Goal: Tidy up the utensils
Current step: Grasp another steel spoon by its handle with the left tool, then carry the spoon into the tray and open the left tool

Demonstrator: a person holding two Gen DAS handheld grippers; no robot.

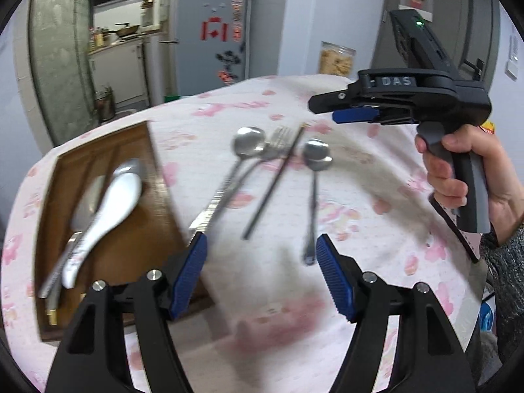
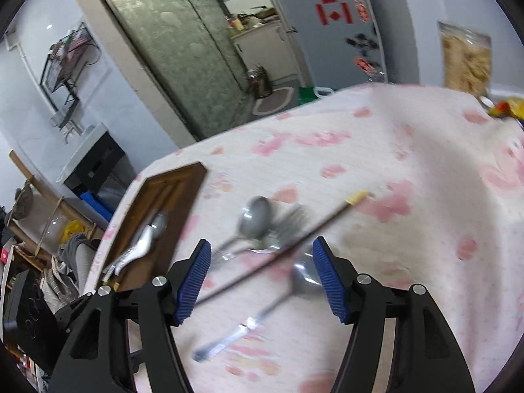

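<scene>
A brown wooden tray (image 1: 154, 196) lies at the left on the pink floral tablecloth and holds a white ceramic spoon (image 1: 108, 209) and metal utensils. Right of it lie a large metal spoon (image 1: 247, 142), a fork (image 1: 280, 139), a dark chopstick (image 1: 275, 186) and a small spoon (image 1: 315, 157). My left gripper (image 1: 262, 278) is open and empty above the cloth near the tray's corner. My right gripper (image 2: 260, 281) is open over the chopstick (image 2: 278, 253) and small spoon (image 2: 301, 278), holding nothing. The tray (image 2: 193, 177) shows at left there. In the left wrist view the right gripper (image 1: 327, 111) hovers above the table.
A jar of snacks (image 1: 337, 59) stands at the table's far edge. A colourful packet (image 2: 504, 108) lies at the far right. A fridge (image 1: 209, 32) and a kitchen doorway are behind the table. Clutter and shelves stand to the left beyond the table's edge (image 2: 108, 229).
</scene>
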